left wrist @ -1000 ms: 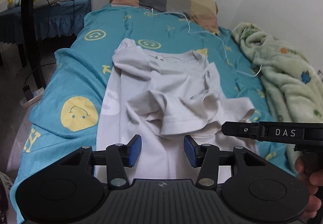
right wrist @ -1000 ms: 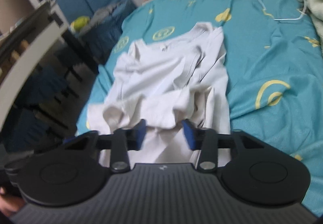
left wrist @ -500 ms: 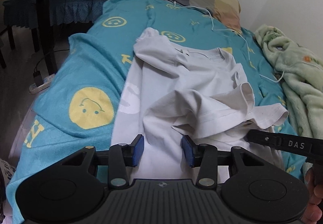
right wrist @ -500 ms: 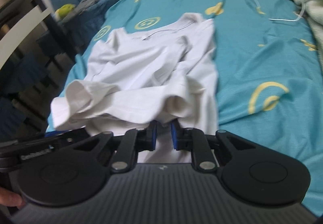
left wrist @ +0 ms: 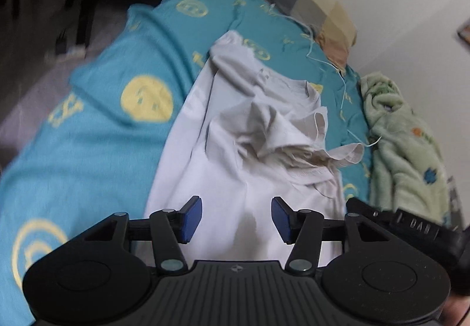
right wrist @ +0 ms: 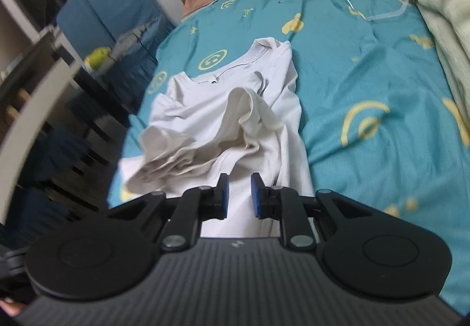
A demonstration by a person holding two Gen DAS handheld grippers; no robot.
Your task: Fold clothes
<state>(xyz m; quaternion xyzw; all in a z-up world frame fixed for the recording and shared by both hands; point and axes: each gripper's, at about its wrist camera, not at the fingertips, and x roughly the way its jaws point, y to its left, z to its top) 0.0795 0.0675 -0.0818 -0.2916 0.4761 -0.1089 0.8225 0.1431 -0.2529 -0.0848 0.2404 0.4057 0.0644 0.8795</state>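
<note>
1. My left tongs (left wrist: 236, 217) have their jaws spreading apart with nothing pinched; only flat white cloth shows in the gap beyond the blue pads (left wrist: 192, 217).
2. My right tongs (right wrist: 238, 196) stand at a narrow gap that is widening slightly, and the pads are clear of the fabric, so they hold nothing either.
3. The white T-shirt (left wrist: 223, 167) lies on the bed (left wrist: 88, 149) straight ahead of both tongs, its long axis running from the bottom centre of each view up to the collar near mid-frame.
4. The loose bunched part (right wrist: 205, 138) sits at centre-left in the right view and centre-right in the left view. It is between my two hands, and I judge the right tongs slightly nearer.
5. Compared with a second ago, the bunched fabric has dropped from the right tongs' hold onto the shirt, the left view has rolled so the bed slants, and my left jaws stand wider.
</note>
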